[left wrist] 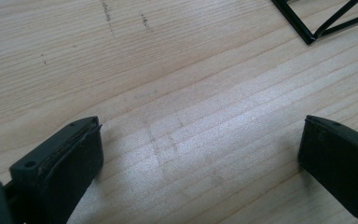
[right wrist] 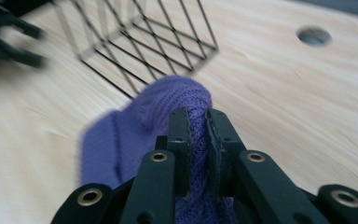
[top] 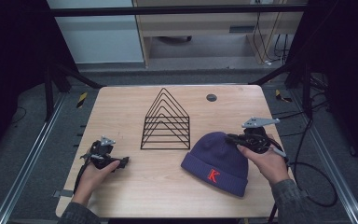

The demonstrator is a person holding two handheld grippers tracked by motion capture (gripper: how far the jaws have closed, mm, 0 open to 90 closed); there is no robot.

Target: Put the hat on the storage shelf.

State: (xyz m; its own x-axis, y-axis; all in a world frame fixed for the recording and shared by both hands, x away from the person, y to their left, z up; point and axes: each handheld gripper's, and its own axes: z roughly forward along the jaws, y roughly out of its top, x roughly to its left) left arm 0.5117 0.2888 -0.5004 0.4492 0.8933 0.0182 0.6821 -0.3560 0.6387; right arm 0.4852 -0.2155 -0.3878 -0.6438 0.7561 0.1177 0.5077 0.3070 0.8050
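A purple knit beanie with a red K lies on the wooden table, right of centre. My right gripper is at the hat's upper right edge. Seen from the right gripper view, its jaws are shut on a raised fold of the beanie, and the gripper pinches the knit. A black wire rack of nested triangles stands mid-table. My left gripper rests low at the table's left, and in the left gripper view it stands wide open over bare wood with nothing between its fingers.
A round hole sits in the table top behind the rack. A corner of the wire rack lies ahead of the left gripper. Cables trail off the right table edge. Black frame posts stand around the table.
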